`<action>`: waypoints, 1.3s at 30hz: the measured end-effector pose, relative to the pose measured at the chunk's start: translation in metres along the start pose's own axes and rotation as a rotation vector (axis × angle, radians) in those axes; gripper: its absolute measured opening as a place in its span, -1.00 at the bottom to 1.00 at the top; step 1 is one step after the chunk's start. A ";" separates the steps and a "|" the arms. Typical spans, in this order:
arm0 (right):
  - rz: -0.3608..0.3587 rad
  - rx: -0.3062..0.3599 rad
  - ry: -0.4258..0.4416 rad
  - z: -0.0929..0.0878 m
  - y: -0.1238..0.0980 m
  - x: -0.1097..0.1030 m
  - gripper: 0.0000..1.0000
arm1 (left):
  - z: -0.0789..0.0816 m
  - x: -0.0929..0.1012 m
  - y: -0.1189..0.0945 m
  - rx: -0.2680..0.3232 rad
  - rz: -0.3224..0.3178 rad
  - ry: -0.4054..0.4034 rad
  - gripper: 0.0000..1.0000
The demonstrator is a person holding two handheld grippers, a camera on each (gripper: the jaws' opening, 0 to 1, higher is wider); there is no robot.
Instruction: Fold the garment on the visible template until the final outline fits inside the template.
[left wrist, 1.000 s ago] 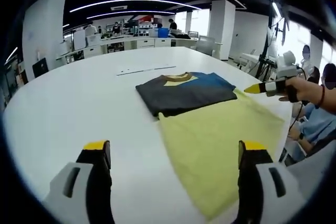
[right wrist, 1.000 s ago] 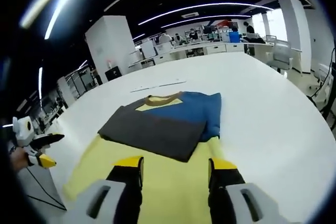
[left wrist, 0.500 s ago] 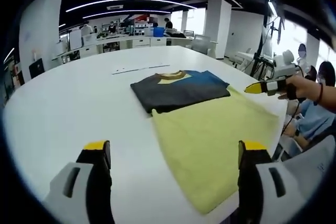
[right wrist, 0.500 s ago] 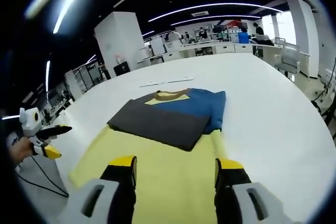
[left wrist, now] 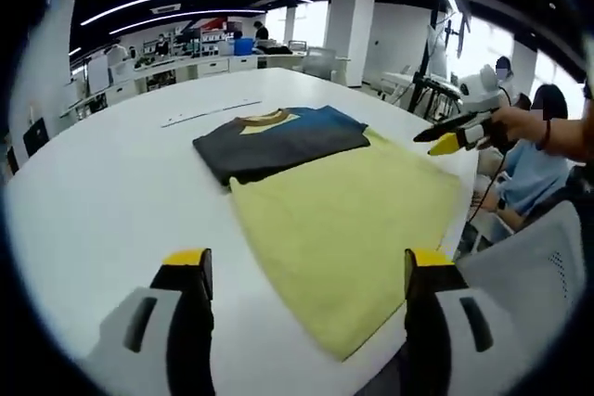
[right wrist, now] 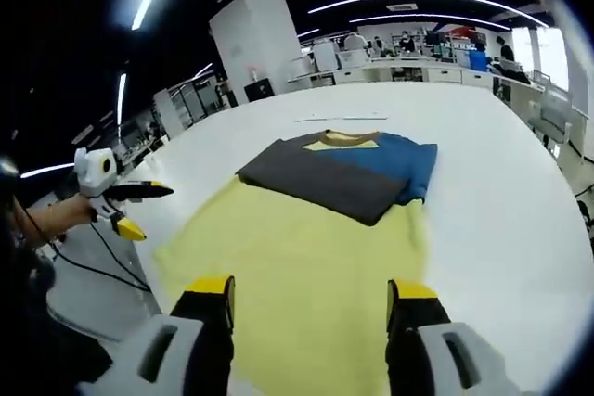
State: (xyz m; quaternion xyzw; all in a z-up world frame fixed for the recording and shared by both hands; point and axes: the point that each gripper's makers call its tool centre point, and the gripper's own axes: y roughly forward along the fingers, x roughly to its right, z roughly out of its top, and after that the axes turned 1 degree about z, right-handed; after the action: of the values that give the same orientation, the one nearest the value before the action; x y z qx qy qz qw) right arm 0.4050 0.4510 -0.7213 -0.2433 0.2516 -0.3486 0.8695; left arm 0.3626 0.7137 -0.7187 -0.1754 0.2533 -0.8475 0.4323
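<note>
Both hands have drawn back and swung a little since a second ago, so the shirt now sits farther from each camera; the cloth itself looks unshifted on the white table (left wrist: 83,192).

In the left gripper view, the left gripper (left wrist: 302,271) hangs over the near table edge with its jaws spread wide and nothing between them, seemingly waiting off the cloth. The shirt (left wrist: 343,220) lies flat ahead of it: its yellow lower part spreads from the centre toward four o'clock, reaching the table's edge. The top end, at about twelve o'clock, has a dark grey sleeve (left wrist: 269,146) folded across the chest and a blue sleeve (left wrist: 325,120) showing past it, so the width is partly taken in. I can't make out a template outline under the cloth. At two o'clock the right gripper (left wrist: 444,136) hovers beside the shirt's far edge, apart from it.

In the right gripper view, its jaws also stand apart and empty above the yellow hem. My guess is the long yellow part must be folded up next.
</note>
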 end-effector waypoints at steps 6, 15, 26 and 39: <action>0.050 -0.098 -0.073 -0.023 -0.013 -0.009 0.47 | -0.013 0.012 0.001 -0.046 -0.048 0.041 0.49; 0.100 -0.222 -0.166 -0.053 -0.019 -0.019 0.56 | -0.030 0.026 0.005 -0.126 -0.114 0.119 0.34; 0.074 -0.354 -0.363 -0.076 -0.019 -0.008 0.30 | -0.053 0.031 0.012 -0.218 -0.151 0.188 0.19; 0.059 -0.436 -0.473 -0.091 -0.022 0.006 0.09 | -0.060 0.024 0.015 -0.243 -0.121 0.248 0.07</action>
State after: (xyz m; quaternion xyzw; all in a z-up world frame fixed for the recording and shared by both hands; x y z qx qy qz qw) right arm 0.3427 0.4104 -0.7785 -0.4909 0.1184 -0.1949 0.8409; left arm 0.3279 0.7034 -0.7740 -0.1354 0.3943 -0.8502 0.3214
